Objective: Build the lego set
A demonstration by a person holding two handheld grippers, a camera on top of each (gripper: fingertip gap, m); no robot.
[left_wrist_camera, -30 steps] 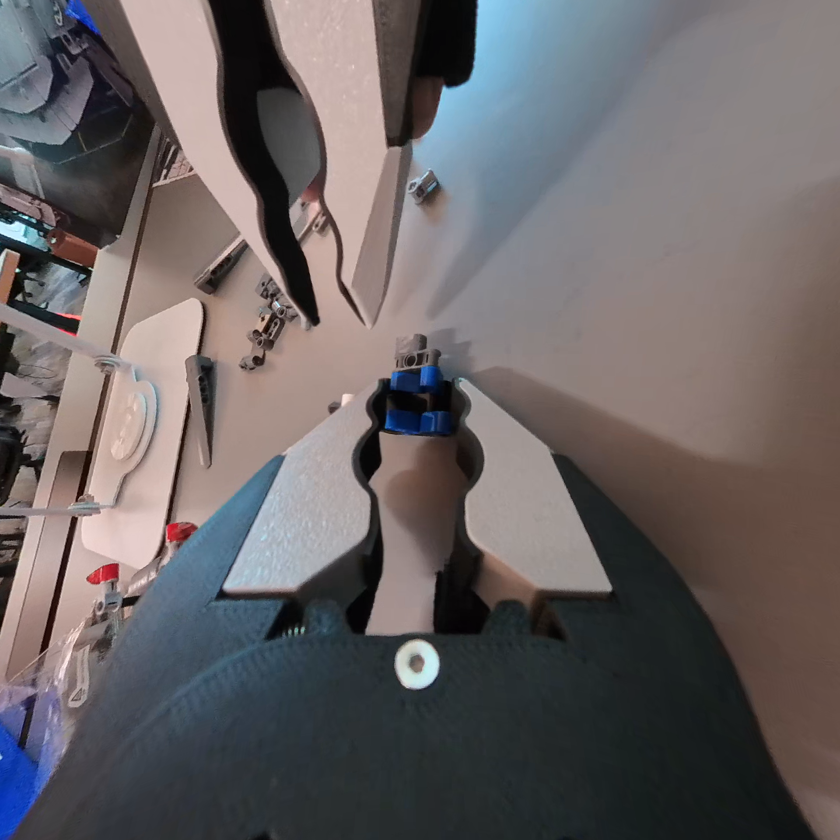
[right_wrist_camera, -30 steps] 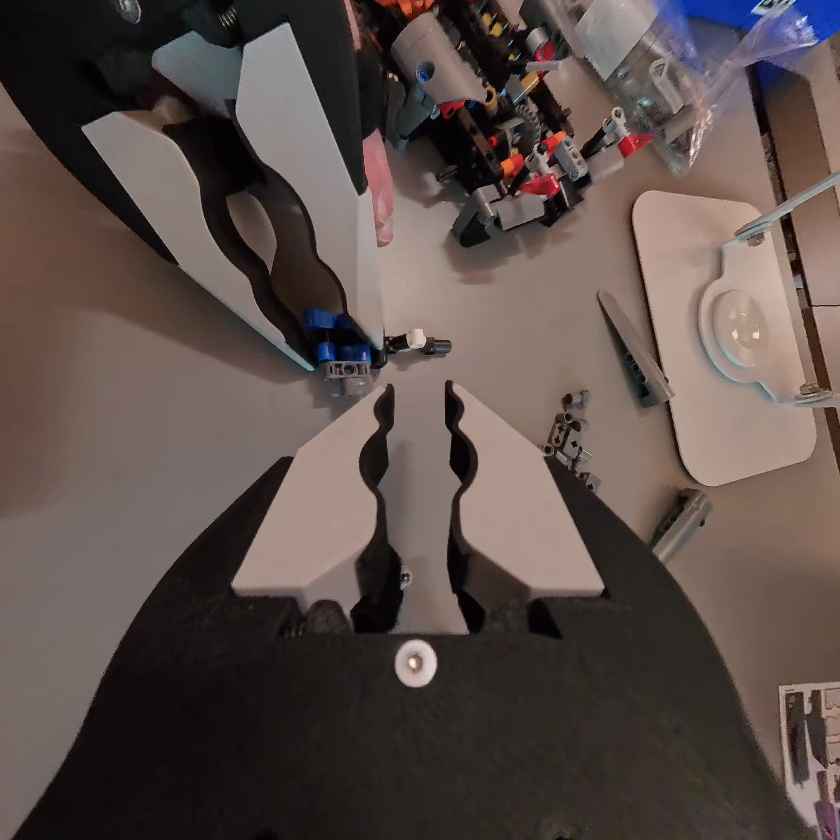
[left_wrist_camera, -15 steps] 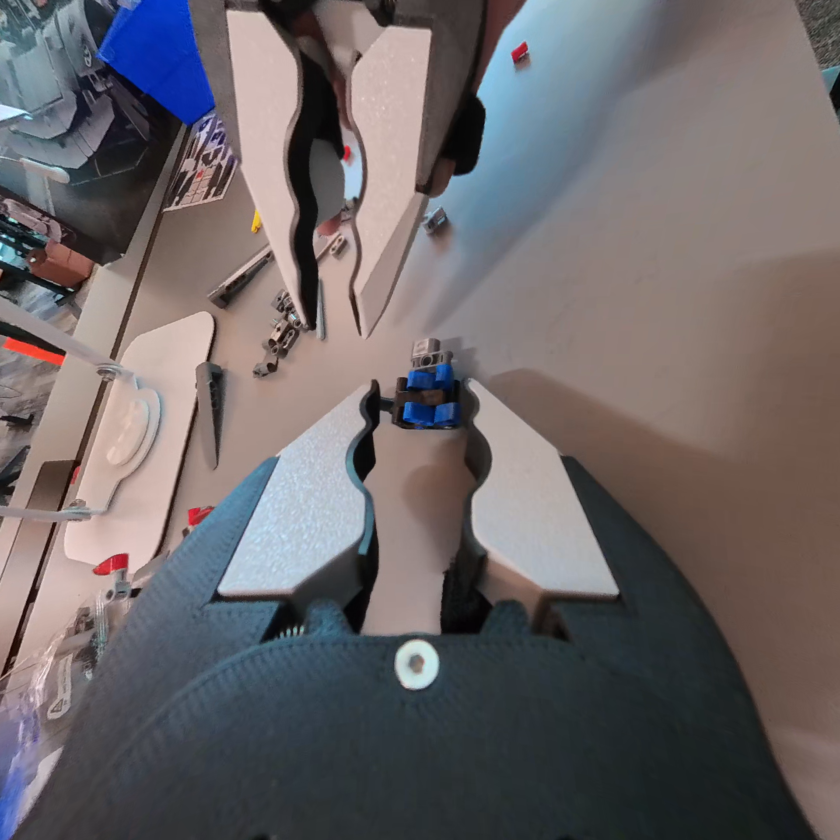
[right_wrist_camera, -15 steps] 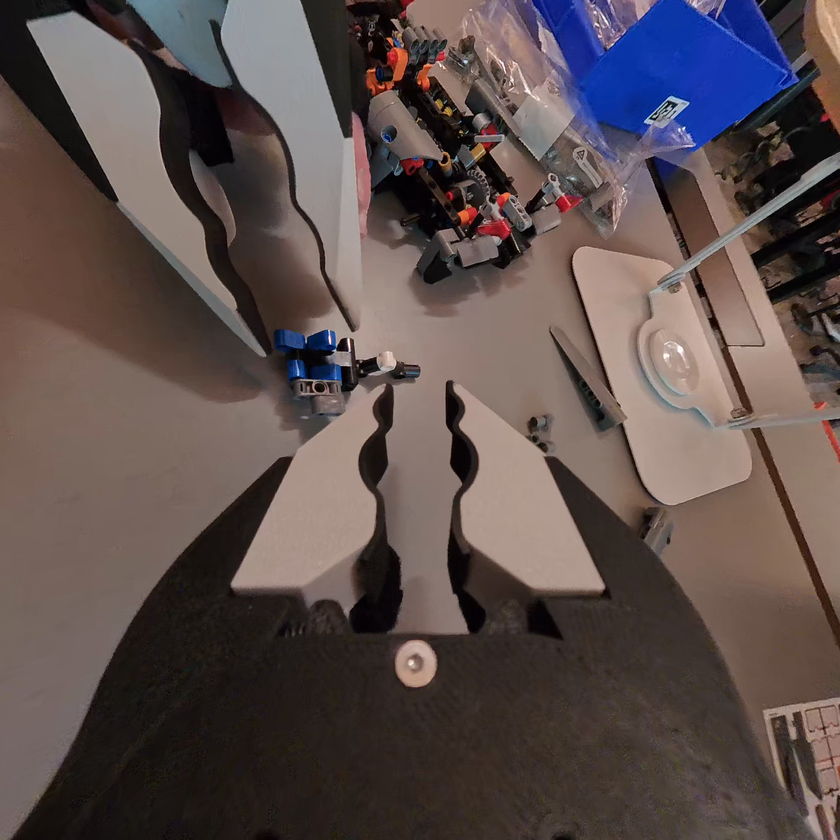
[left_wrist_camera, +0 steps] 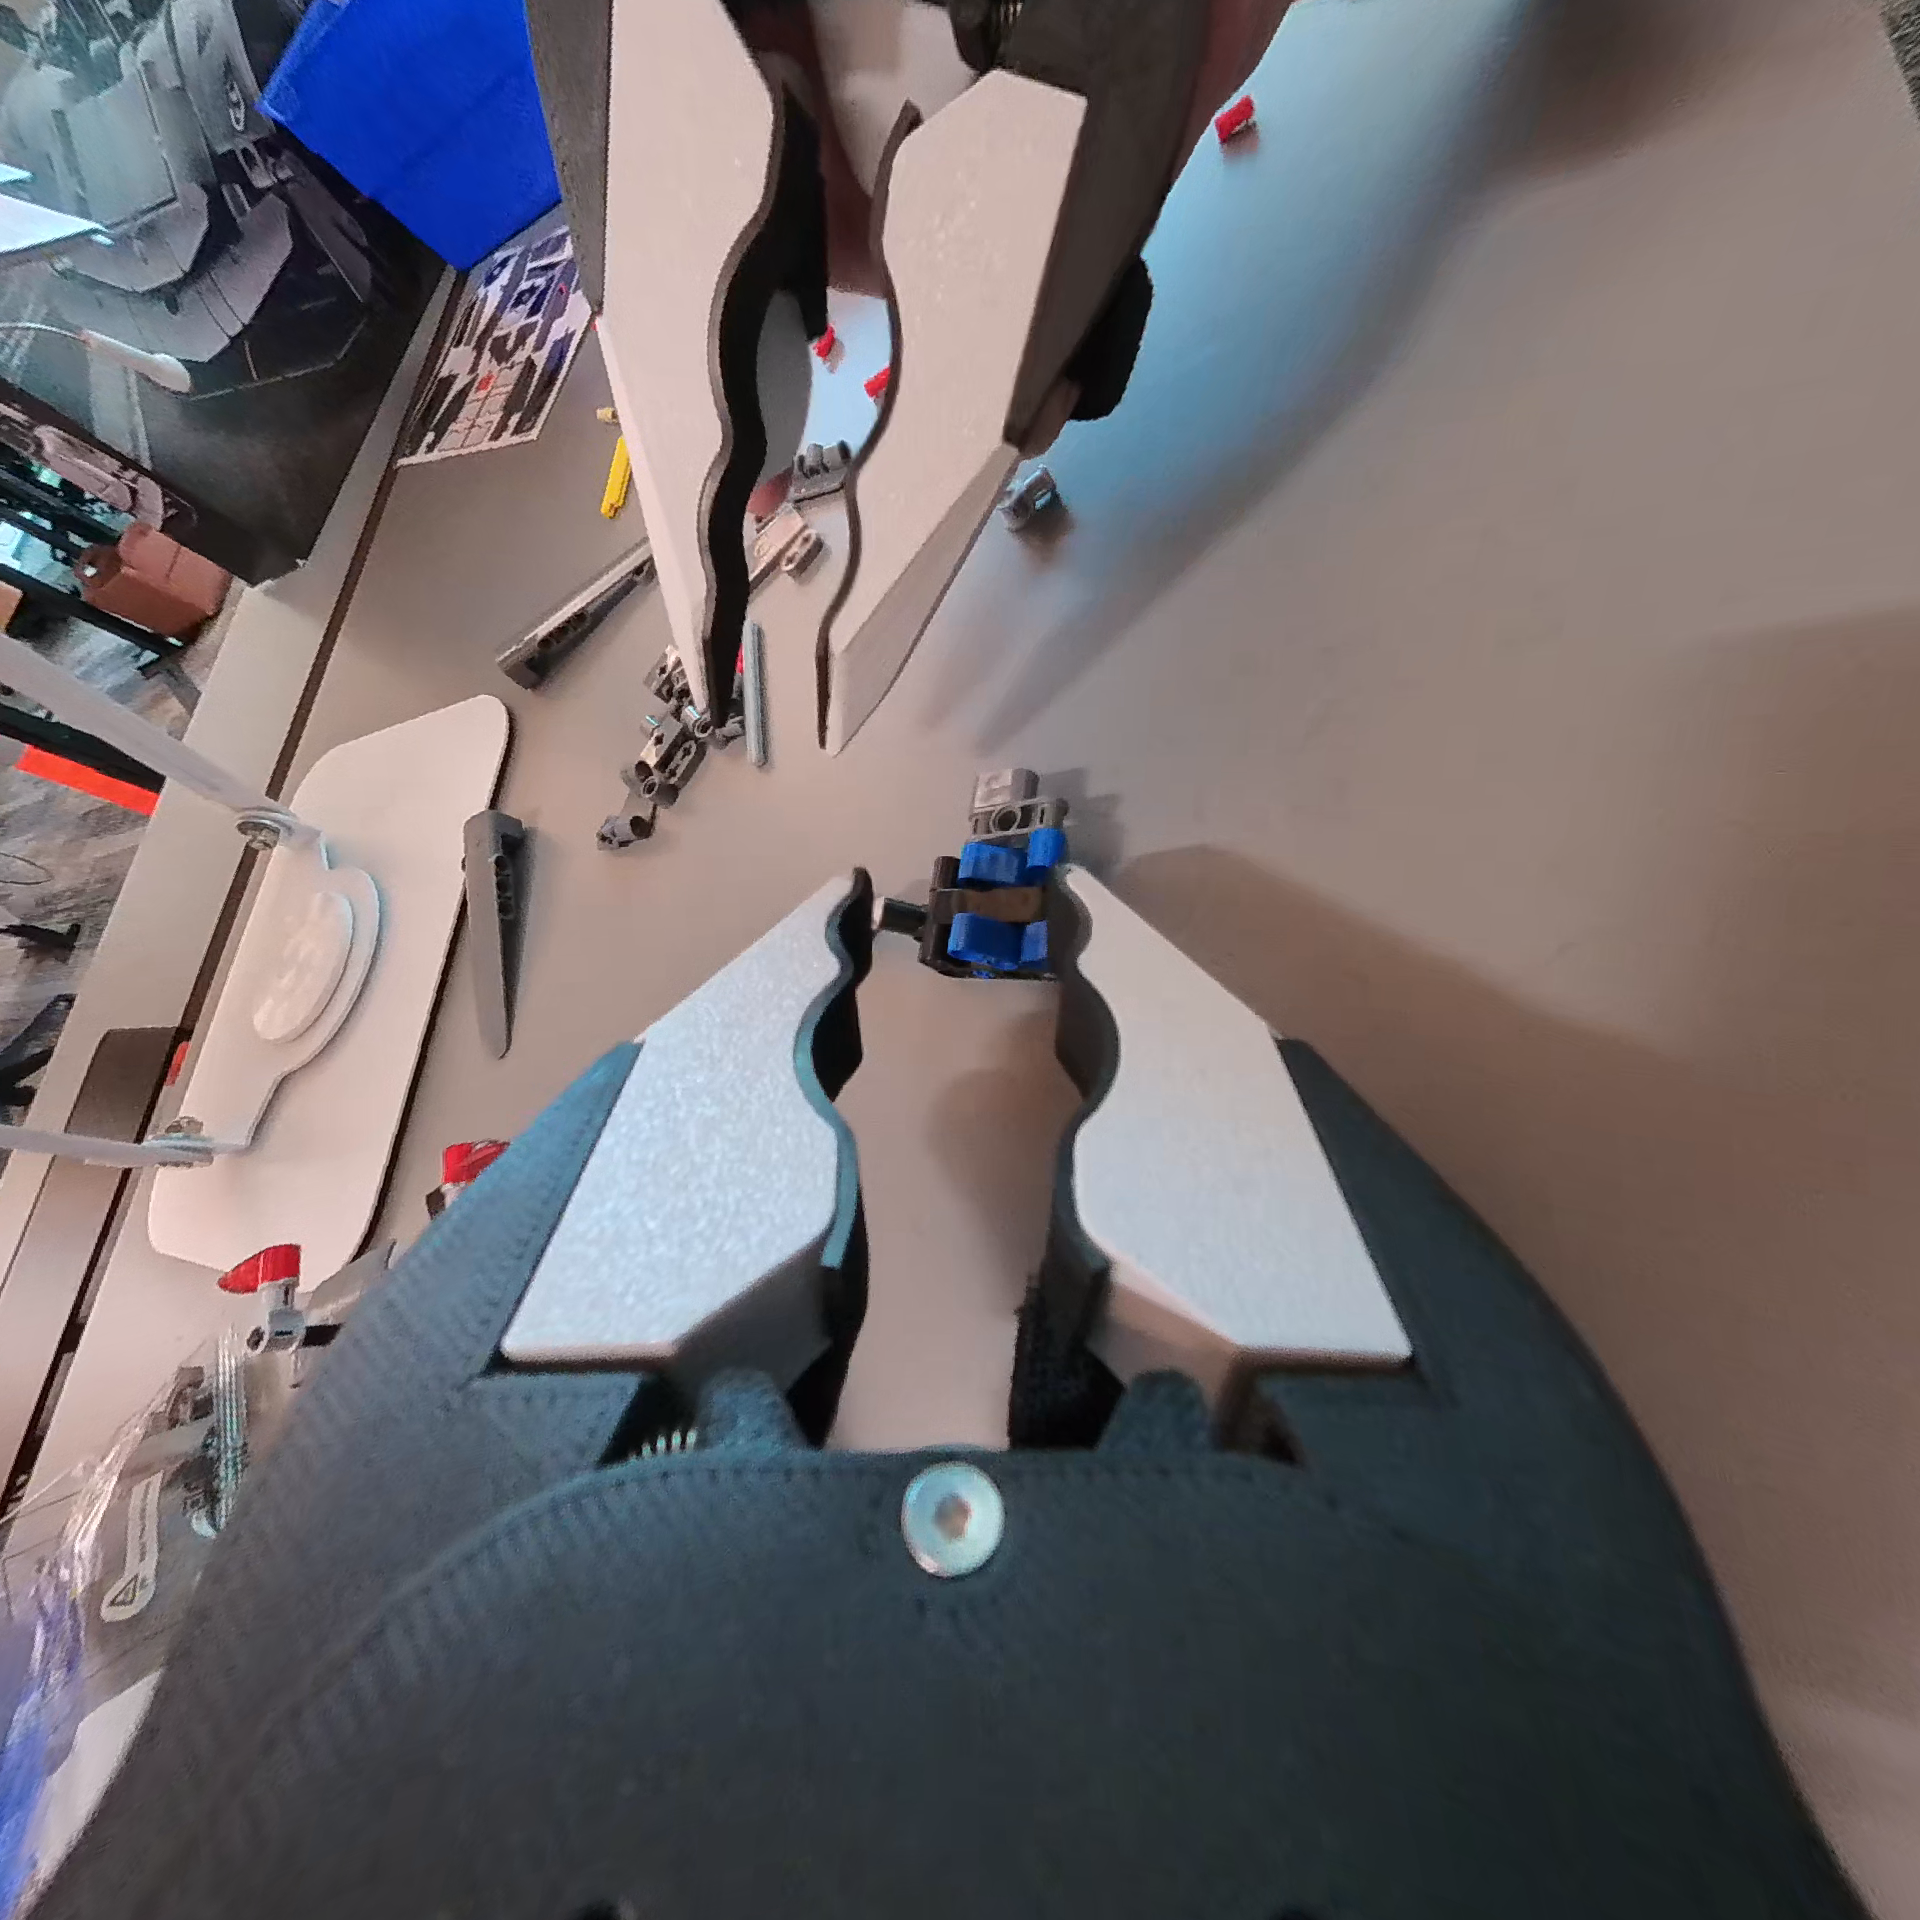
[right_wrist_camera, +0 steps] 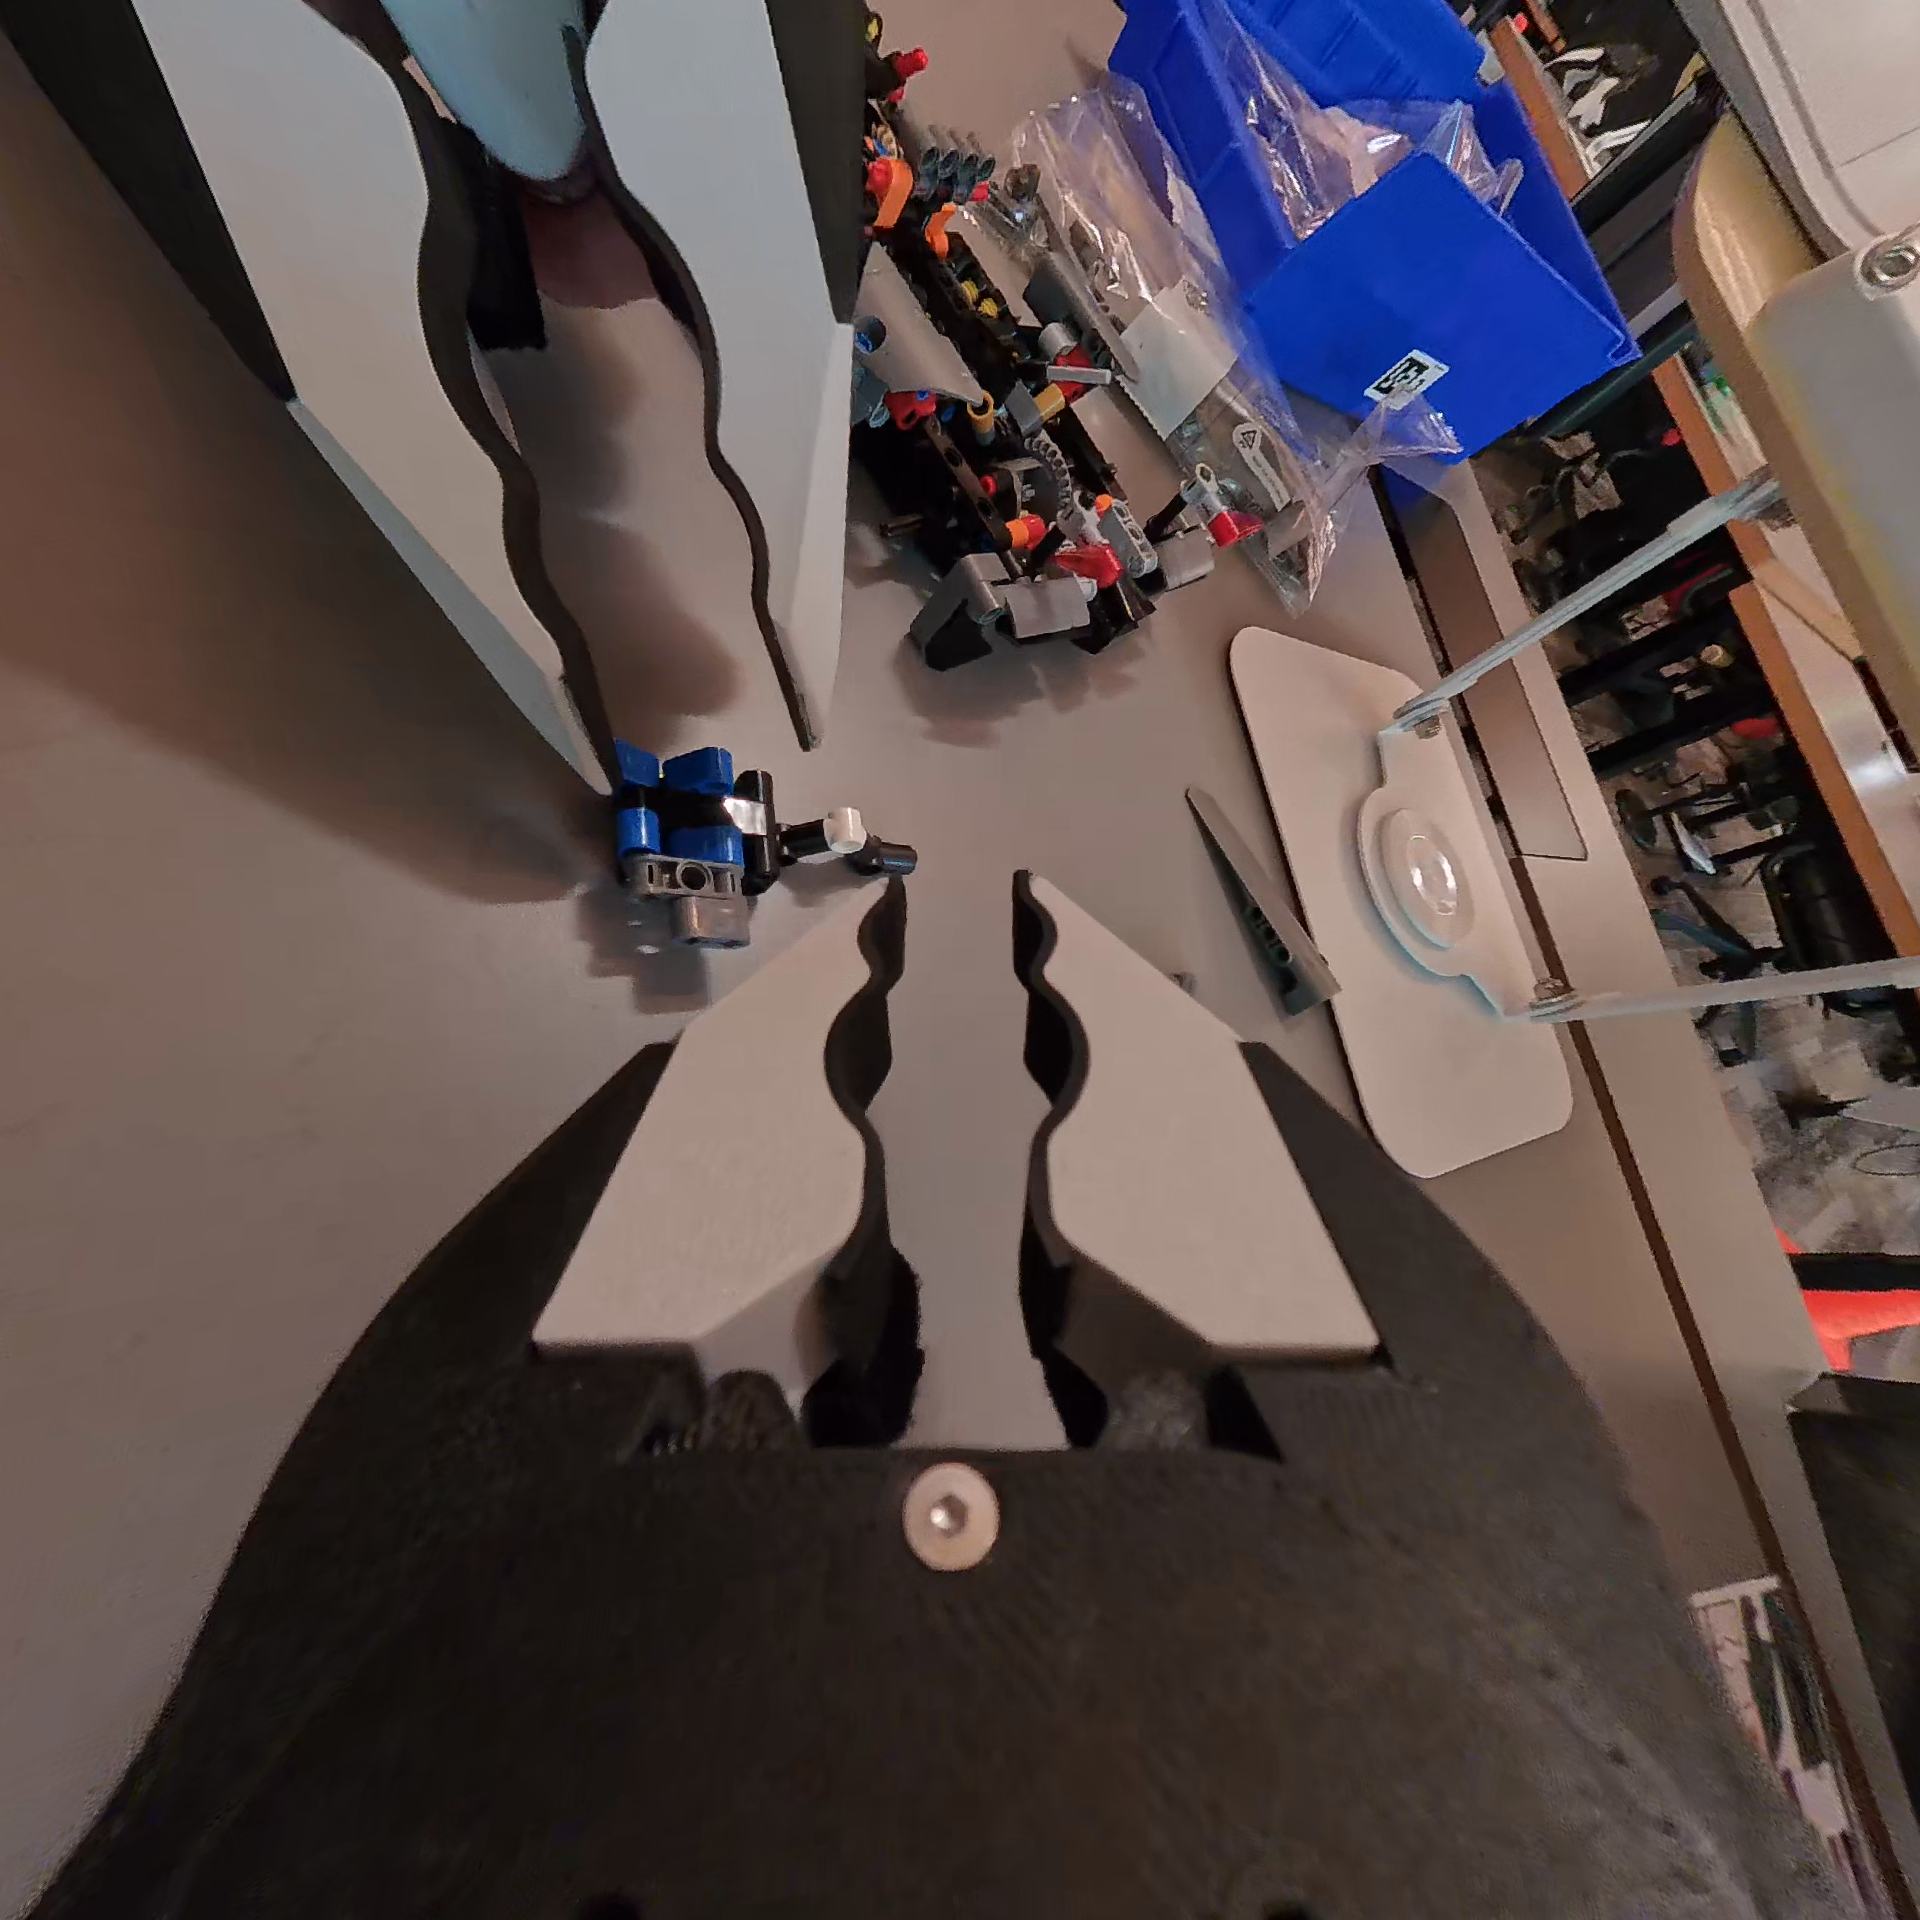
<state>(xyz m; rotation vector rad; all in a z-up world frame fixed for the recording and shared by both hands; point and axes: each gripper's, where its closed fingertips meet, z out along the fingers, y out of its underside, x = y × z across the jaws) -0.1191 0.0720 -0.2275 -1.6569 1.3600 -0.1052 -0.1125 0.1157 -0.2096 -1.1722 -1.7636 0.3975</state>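
A small blue, black and grey lego assembly (left_wrist_camera: 992, 904) lies on the grey table, with a black axle and a white bush sticking out of its side (right_wrist_camera: 844, 831). My left gripper (left_wrist_camera: 964, 896) is open, its fingertips on either side of the assembly, not clamping it. In the right wrist view the left gripper (right_wrist_camera: 707, 750) hangs just over the assembly (right_wrist_camera: 691, 836). My right gripper (right_wrist_camera: 958, 883) is open and empty, its tips just right of the axle's end. It also shows in the left wrist view (left_wrist_camera: 774, 727), beyond the assembly.
A partly built black model (right_wrist_camera: 1029, 530), a clear parts bag (right_wrist_camera: 1195, 343) and blue bins (right_wrist_camera: 1434, 260) stand at the back. A white board with a lens (right_wrist_camera: 1403, 883) and a grey wedge panel (right_wrist_camera: 1262, 925) lie right. Loose grey connectors (left_wrist_camera: 665, 758) lie beside a grey beam (left_wrist_camera: 582, 623). It is some 20 cm from my right tips to the grey beam (left_wrist_camera: 582, 623).
My left gripper has opened and let go of the assembly, which now lies on the table. Both grippers have drawn back from each other, so more of the table shows.
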